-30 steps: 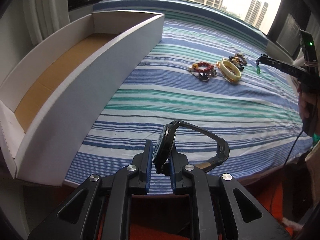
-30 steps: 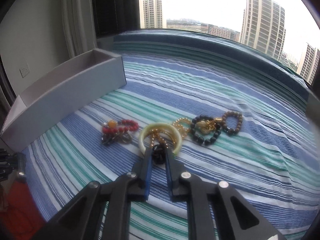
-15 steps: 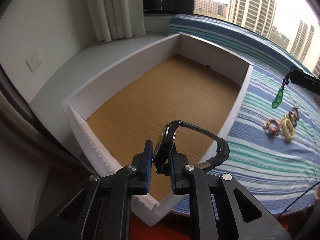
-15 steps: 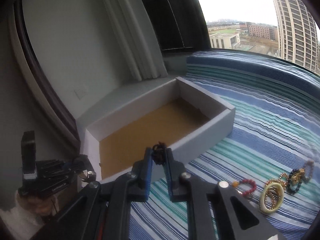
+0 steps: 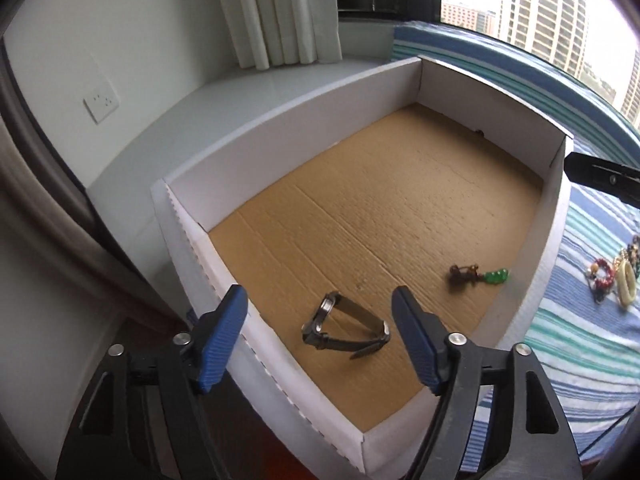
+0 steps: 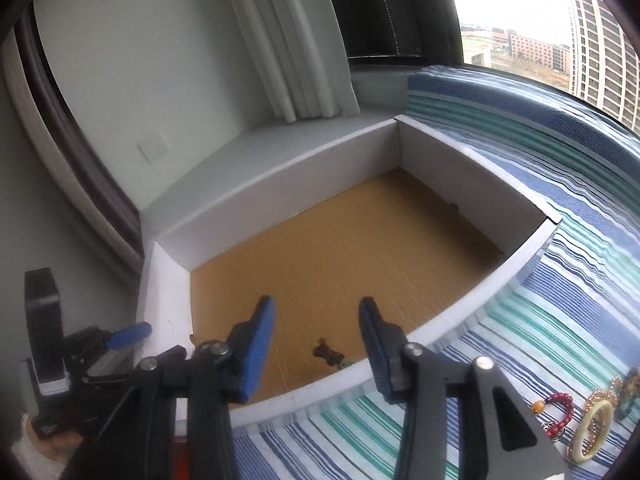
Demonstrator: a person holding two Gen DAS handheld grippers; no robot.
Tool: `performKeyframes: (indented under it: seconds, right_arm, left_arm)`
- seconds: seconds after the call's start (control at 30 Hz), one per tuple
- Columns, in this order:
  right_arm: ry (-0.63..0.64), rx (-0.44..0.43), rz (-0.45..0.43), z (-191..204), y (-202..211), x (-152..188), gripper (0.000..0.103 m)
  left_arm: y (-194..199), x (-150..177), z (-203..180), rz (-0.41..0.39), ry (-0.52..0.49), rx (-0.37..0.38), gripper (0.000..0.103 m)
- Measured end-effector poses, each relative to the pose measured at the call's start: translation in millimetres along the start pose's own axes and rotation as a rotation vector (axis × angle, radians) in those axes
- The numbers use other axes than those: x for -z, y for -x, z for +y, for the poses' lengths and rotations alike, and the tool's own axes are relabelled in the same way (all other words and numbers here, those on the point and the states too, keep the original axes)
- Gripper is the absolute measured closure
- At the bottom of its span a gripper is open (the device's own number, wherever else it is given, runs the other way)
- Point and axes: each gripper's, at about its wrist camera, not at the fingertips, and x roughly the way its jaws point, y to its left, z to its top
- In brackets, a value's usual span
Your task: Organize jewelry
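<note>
A white cardboard box (image 5: 280, 152) with a brown floor stands at the left edge of the striped cloth. A black wristwatch (image 5: 344, 330) lies on the box floor near its front wall. A green pendant on a dark cord (image 5: 478, 275) lies on the floor near the right wall; it also shows in the right wrist view (image 6: 330, 357). My left gripper (image 5: 320, 328) is open and empty above the watch. My right gripper (image 6: 316, 332) is open and empty above the pendant. Several bracelets (image 6: 576, 420) lie on the cloth (image 6: 560, 320).
The other bracelets also show at the right edge of the left wrist view (image 5: 616, 276). The right gripper's tip (image 5: 600, 176) juts over the box's right wall. The left gripper's body (image 6: 60, 360) is at the lower left. A curtain (image 5: 280, 12) and wall are behind.
Both grippers opened over the box. The watch dropped from my left gripper onto the box floor, and the green pendant dropped from my right gripper near the right wall.
</note>
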Motion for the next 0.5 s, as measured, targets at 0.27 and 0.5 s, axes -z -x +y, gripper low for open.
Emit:
performKeyframes:
  seconds: [0.27,0.5]
  right_arm:
    - [0.200,0.126,0.154,22,-56,12,0.059]
    - [0.243,0.222,0.210,19,-82,25,0.060]
  left_arm:
    - [-12,13,-22,-0.112,-0.041,-0.056,0.018]
    - [-13,8,-6,-0.076,0.044,-0.056,0.014]
